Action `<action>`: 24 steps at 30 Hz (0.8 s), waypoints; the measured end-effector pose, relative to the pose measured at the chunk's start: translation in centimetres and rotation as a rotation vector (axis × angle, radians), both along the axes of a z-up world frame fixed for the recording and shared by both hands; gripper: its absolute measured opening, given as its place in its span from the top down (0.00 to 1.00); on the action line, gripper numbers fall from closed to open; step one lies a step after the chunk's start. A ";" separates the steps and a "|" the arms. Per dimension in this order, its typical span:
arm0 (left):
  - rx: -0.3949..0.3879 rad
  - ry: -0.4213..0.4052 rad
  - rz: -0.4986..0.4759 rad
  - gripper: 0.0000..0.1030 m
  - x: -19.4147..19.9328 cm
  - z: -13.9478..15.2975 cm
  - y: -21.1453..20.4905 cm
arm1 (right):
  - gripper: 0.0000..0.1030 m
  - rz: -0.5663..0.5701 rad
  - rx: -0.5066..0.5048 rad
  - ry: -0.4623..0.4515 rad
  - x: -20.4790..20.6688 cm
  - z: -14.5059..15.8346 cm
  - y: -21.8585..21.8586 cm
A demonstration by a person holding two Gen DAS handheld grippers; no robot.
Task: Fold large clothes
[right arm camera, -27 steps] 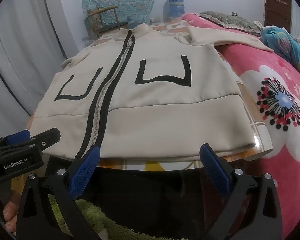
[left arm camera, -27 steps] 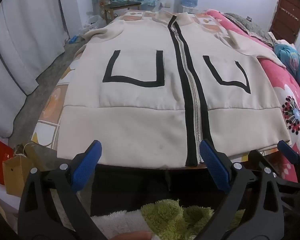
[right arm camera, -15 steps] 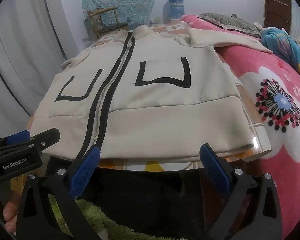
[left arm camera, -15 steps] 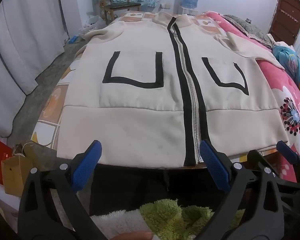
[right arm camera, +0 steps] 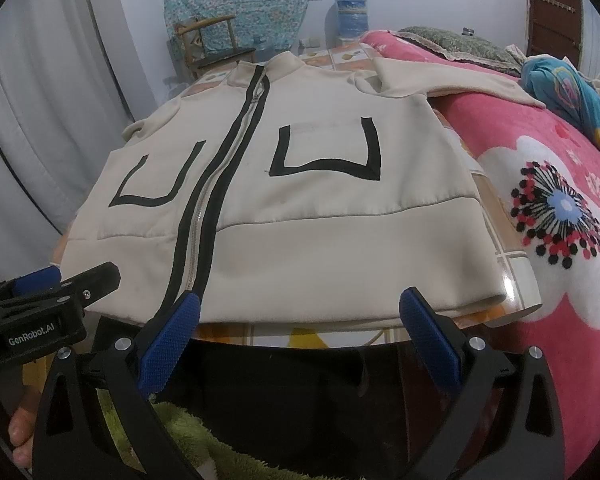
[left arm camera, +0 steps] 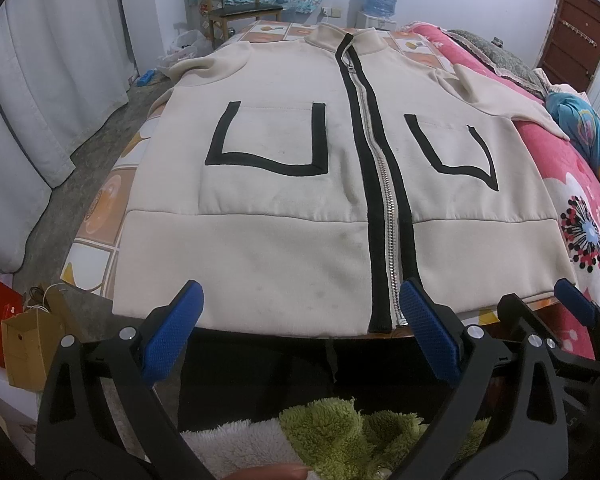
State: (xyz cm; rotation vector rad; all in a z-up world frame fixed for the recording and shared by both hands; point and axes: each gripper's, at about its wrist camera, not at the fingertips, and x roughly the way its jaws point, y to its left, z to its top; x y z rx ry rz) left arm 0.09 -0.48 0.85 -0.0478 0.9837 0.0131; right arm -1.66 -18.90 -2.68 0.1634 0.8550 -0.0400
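Jacket day: cream zip-up jacket with black trim lies flat on tiled table just ahead of 2 blue-padded grippers — left, right — both spread wide, empty.

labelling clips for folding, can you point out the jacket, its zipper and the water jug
jacket (left arm camera: 260, 256), left wrist view, on the lower front panel
zipper (left arm camera: 386, 200), left wrist view, on the metal teeth midway down
water jug (right arm camera: 350, 14), right wrist view, on the blue bottle body

pink blanket crowding jacket right edge; left floor open
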 end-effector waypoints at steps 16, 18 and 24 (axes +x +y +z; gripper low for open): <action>-0.007 -0.006 0.002 0.08 -0.1 -0.4 0.3 | 0.05 0.000 -0.002 -0.006 0.3 0.4 -0.1; -0.010 -0.006 0.002 0.08 -0.2 -0.4 0.4 | 0.05 0.000 -0.004 -0.006 0.4 0.5 0.0; -0.010 -0.005 0.003 0.08 -0.1 -0.4 0.4 | 0.05 0.001 -0.005 -0.008 0.4 0.6 0.1</action>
